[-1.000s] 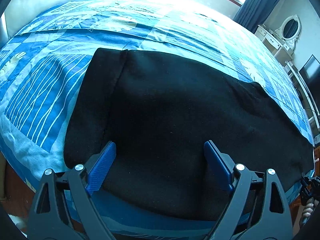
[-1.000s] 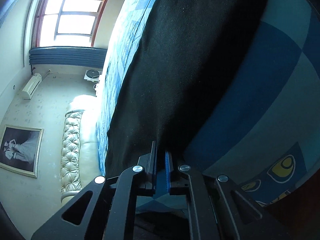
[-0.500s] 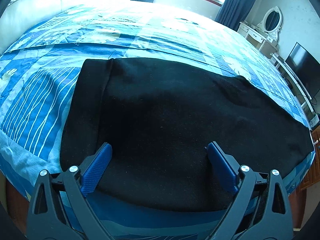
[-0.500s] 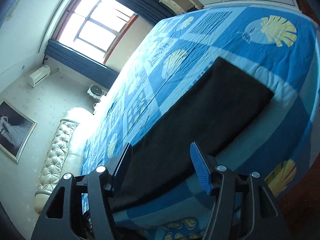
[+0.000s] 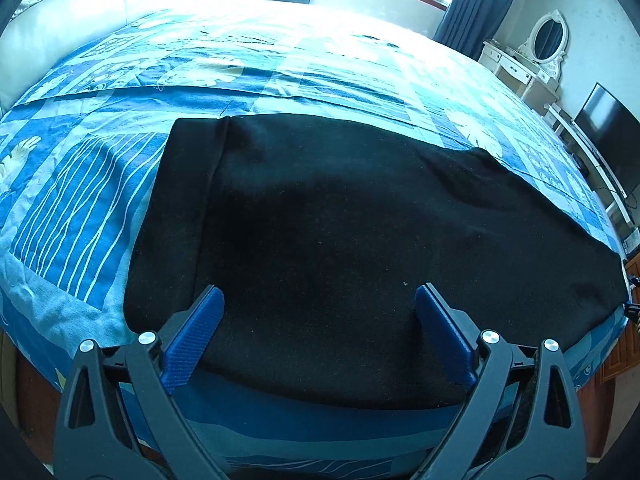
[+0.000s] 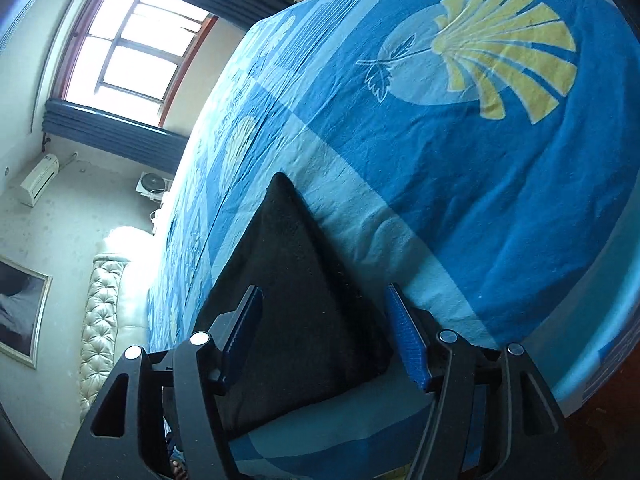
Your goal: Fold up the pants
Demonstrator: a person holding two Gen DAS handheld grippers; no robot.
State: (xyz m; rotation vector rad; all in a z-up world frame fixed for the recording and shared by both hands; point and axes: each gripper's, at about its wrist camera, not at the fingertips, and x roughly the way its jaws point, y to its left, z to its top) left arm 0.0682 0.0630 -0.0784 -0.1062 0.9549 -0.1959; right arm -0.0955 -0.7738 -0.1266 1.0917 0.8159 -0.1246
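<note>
Left gripper (image 5: 318,320) hovers over the waist end of the black pants (image 5: 340,240), jaws wide, holding nothing, probably lined up for the next fold. Pants lie flat along the near edge of the bed (image 5: 280,60), already halved lengthwise, dark and smooth. Right gripper (image 6: 324,332): jaws have just been opening, half-wide, empty, leg end between them unpinched.

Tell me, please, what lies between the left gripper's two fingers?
Only the black pants, flat on the bedspread, show between the left gripper fingers in its wrist view.
</note>
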